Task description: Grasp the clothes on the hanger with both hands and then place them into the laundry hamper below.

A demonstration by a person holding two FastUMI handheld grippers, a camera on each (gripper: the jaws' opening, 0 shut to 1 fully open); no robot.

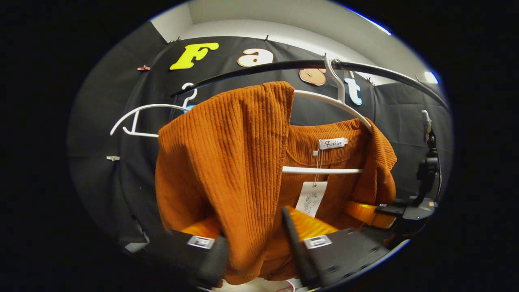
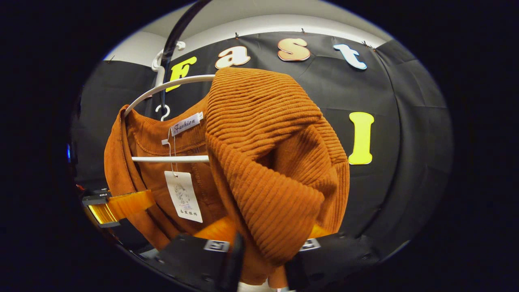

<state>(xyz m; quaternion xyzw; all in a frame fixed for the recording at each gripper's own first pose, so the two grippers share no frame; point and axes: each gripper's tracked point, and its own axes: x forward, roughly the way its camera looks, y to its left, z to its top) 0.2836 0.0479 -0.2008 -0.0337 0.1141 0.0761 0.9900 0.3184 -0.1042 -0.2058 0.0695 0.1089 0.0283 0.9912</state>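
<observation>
Rust-orange ribbed sweater (image 1: 227, 162) on a white hanger (image 1: 324, 101); black rail (image 1: 284, 65); white paper tag (image 1: 311, 198), its print perhaps grey.

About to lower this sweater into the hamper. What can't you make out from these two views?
- Laundry hamper: below the lower edge of both views.
- Left gripper grip: the sweater hides the contact.
- Right gripper grip: likewise hidden by fabric.
- Hang tag print: too small.
</observation>
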